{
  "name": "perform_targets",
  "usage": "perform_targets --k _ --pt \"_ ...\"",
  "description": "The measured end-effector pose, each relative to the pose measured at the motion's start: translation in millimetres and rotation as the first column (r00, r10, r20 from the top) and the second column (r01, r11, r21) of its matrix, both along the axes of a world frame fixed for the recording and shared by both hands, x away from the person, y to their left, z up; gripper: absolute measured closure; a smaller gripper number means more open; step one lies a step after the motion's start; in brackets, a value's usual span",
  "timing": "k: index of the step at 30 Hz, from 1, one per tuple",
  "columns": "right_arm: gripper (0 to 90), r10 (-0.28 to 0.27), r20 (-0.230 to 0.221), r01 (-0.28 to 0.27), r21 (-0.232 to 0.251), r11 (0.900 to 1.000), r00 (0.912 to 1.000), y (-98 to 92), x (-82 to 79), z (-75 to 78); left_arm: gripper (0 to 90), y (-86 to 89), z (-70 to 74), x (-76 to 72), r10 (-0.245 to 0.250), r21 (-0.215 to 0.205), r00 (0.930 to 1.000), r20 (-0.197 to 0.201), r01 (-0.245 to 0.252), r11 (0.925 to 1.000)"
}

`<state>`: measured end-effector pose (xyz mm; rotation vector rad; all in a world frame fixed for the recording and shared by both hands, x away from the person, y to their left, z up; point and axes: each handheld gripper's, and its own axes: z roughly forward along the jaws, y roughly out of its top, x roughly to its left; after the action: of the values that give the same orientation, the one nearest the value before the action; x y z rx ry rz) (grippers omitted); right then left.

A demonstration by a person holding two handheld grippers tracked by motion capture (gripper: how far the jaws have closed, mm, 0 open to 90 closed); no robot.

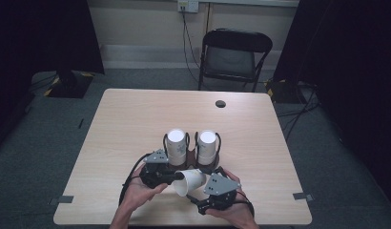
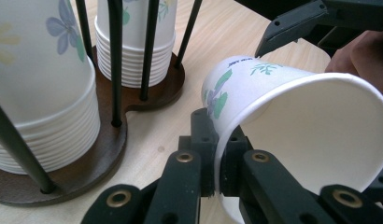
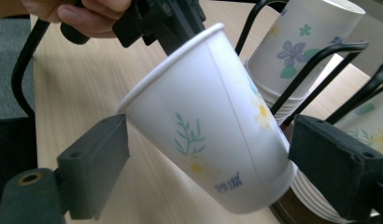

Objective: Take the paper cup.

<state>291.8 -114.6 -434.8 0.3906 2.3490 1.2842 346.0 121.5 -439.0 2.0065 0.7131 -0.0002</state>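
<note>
Two stacks of paper cups stand in one dark wooden holder (image 1: 209, 168); one loose paper cup (image 1: 189, 182) lies tilted just in front of it, white with printed flowers. The left gripper (image 1: 176, 176) pinches its rim. The right gripper (image 1: 199, 193) straddles it, jaws spread, not touching. Bare tabletop (image 1: 136, 119) extends beyond the holder.

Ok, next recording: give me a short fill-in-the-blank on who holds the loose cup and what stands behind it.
1. The left tongs pinch the loose paper cup by its ____.
2. The right tongs stand ____ around that cup.
3. The dark wooden holder carries ____ stacks of cups.

Missing words: rim; open; two
</note>
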Motion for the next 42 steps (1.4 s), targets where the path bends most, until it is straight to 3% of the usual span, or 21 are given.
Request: perform_targets --k 5,9,17,22,28,35,42 --pt "9.9 0.019 0.029 -0.018 -0.06 0.998 0.9994 5.9 0.3 -1.5 87.8 -1.8 0.6 1.2 -0.025 0.008 0.9997 -0.006 0.025 0.9996" --pt "11.0 0.005 0.04 -0.001 -0.107 0.994 0.9992 14.1 2.1 -6.3 87.7 -0.9 2.3 0.9 -0.045 -0.008 0.9989 -0.015 0.045 0.9989" --pt "12.9 -0.004 0.036 0.008 -0.131 0.991 0.9994 20.3 5.0 -12.3 87.8 -4.3 -0.3 1.1 -0.048 0.016 0.9983 -0.033 0.049 0.9987" --pt "14.8 0.006 0.056 0.004 -0.165 0.986 0.9984 28.2 4.3 -14.9 87.7 -7.1 -0.9 0.9 -0.076 0.0 0.9955 -0.056 0.076 0.9971" --pt "16.4 0.013 0.071 0.0 -0.174 0.985 0.9974 35.6 3.8 -14.8 87.6 -8.2 -2.9 0.3 -0.068 0.004 0.9956 -0.064 0.068 0.9977" --pt "20.5 0.025 0.119 -0.004 -0.172 0.985 0.9926 38.7 -2.4 -11.3 87.3 -9.5 -4.5 0.9 -0.062 0.017 0.9952 -0.075 0.064 0.9978" --pt "20.9 0.026 0.113 -0.009 -0.15 0.989 0.9932 38.8 -1.1 -11.6 86.7 -9.8 -6.9 3.6 -0.052 0.031 0.9928 -0.108 0.056 0.998"
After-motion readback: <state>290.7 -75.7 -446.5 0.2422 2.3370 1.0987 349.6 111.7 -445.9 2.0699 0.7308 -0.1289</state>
